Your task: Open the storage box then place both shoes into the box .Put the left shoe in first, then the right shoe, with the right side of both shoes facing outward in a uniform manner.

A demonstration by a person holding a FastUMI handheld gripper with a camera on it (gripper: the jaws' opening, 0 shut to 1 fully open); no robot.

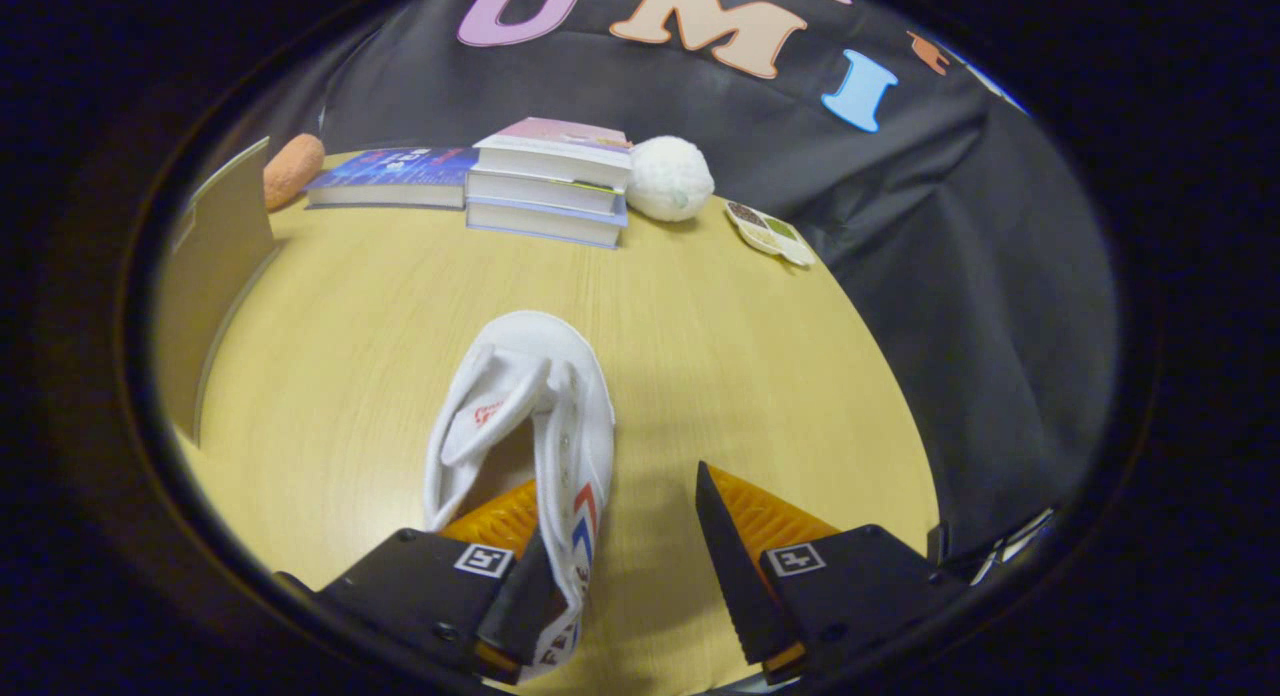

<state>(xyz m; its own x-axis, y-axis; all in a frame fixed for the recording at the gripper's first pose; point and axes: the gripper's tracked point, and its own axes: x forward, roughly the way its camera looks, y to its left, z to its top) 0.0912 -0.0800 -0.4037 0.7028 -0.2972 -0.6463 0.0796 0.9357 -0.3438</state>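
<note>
The tool (625, 566) is spread wide open above a pale wooden desk (760, 376). Its left finger (515, 601) touches the heel end of a white shoe (530, 426), whose side with red and blue chevrons faces the gap; the right finger (735, 566) stands well apart from it, over bare wood. The shoe lies on the desk with its toe pointing away from the tool, near the middle. Along the desk's left edge stands a tan board-like panel (215, 276); whether it is the storage box cannot be told. At the far edge lie an orange plush thing (292, 168), a blue book (395, 176), a stack of 3 books (552, 181), a white fuzzy ball (668, 179) and a small divided dish (770, 233). Black cloth hangs behind and to the right.
</note>
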